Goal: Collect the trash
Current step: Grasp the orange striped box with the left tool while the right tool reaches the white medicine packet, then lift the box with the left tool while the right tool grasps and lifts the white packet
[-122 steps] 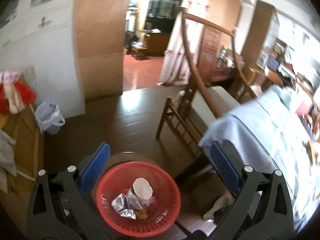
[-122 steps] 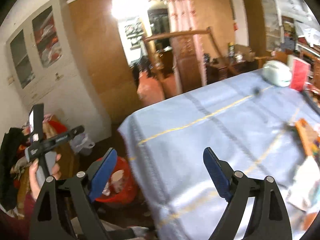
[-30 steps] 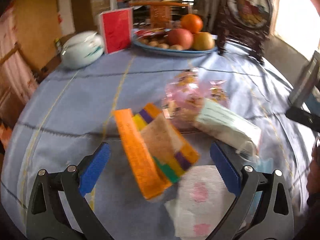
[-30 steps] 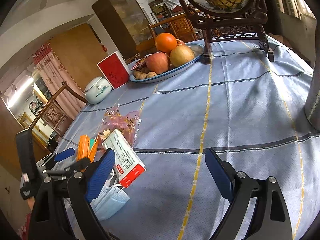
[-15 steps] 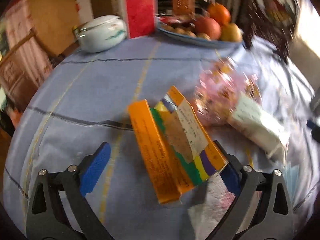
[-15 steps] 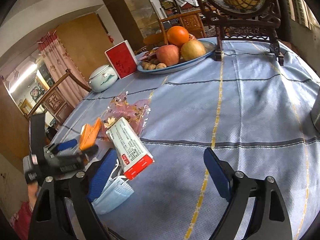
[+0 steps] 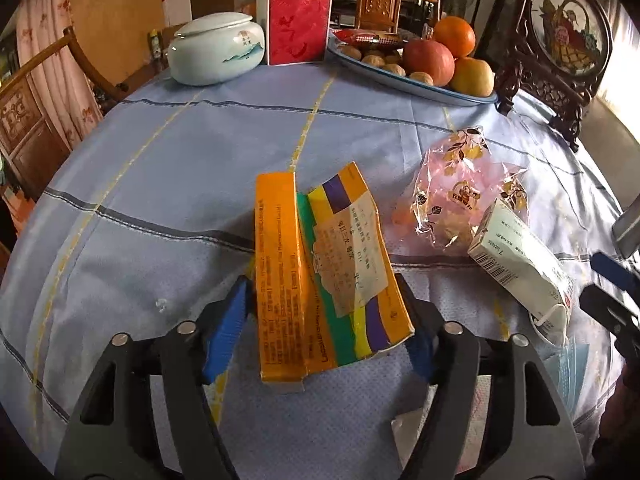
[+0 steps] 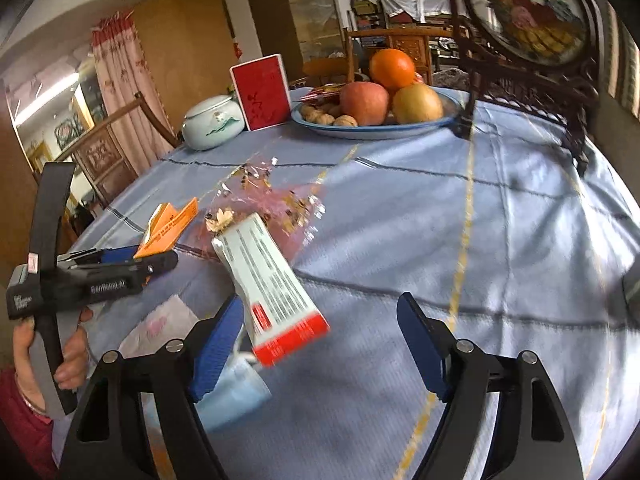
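An orange box with green, yellow and purple stripes (image 7: 316, 264) lies on the blue tablecloth (image 7: 160, 180). My left gripper (image 7: 324, 304) straddles its near end, jaws closing, blue pads close beside both long edges. To its right lie a pink cellophane wrapper (image 7: 452, 196) and a white box with a red end (image 7: 520, 256). In the right wrist view that white box (image 8: 272, 280) reaches in between the fingers of my right gripper (image 8: 320, 308), nearer the left one; the jaws are closing but stand wide. A blue face mask (image 8: 232, 392) lies under the left finger.
A plate of fruit and nuts (image 7: 440, 92), a white lidded jar (image 7: 216, 52) and a red card (image 7: 300, 20) stand at the table's far side. A dark carved picture stand (image 7: 560, 40) is far right. A white napkin (image 8: 160, 328) lies near the table's edge.
My left gripper has come in over the orange box and its jaws have narrowed around it. The right gripper slid left, bringing the white box between its fingers.
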`<state>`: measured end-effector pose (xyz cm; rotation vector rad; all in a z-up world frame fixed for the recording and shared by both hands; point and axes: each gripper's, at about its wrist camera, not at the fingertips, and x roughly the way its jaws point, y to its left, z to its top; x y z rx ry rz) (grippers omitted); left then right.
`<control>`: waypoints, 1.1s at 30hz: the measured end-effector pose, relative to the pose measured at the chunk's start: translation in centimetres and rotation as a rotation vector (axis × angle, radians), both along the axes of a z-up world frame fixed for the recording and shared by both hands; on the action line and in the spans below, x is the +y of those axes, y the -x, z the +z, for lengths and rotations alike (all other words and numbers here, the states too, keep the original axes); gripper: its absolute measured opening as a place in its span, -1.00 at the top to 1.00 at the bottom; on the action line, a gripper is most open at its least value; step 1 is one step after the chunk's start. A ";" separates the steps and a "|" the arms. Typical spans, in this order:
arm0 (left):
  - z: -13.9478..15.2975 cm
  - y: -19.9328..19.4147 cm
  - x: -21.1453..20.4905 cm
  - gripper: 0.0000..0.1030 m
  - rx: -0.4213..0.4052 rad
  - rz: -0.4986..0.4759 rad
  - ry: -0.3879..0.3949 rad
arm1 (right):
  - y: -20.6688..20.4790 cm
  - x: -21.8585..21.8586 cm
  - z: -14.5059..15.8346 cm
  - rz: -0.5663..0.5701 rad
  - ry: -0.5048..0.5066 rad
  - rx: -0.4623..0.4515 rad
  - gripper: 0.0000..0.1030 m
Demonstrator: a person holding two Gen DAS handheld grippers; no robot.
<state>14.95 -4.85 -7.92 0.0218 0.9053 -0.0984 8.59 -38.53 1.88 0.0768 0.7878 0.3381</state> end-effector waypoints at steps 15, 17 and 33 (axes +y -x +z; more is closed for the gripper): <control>0.2 -0.6 1.0 -0.38 0.011 0.025 0.014 | -1.0 -2.2 -0.1 -0.103 0.001 0.039 -0.02; 0.1 -0.6 0.9 -0.43 0.009 0.024 0.005 | -1.4 -3.7 -0.9 -0.156 0.023 0.068 -0.04; 0.3 -1.0 2.2 -0.57 0.008 0.064 0.025 | -2.4 -6.6 -1.5 -0.238 -0.125 0.093 -0.34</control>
